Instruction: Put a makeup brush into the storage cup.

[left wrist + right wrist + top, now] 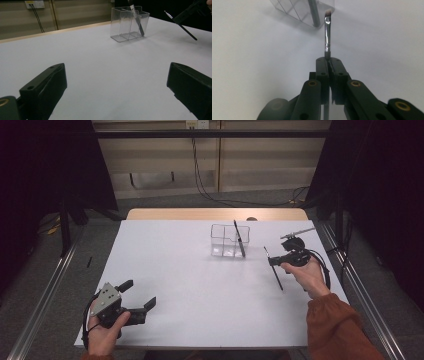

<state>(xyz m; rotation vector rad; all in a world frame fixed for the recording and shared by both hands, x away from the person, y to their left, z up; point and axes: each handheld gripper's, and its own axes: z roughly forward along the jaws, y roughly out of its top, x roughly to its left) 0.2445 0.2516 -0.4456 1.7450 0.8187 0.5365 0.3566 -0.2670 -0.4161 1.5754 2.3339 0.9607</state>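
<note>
Step in hand: I'm carrying a small brush toward the clear organizer box, so I judge this the transport stage of dropping it in.
Right claw: clenched on the brush's black handle at right of centre in the high view; in the right gripper view the jaws meet around the stem and the bristled tip points up toward the box.
Brush: off the table, tilted, its long handle hanging down-right below the claw.
Box: upper centre of the high view, divided into compartments; another dark tool leans in its right-hand one.
Left claw: released, jaws wide apart, holding nothing, resting at lower left.
Next move: I judge I must bring the brush over an open compartment, stand it more upright, lower it in and only then let go, without nudging the light box or the leaning tool.
</note>
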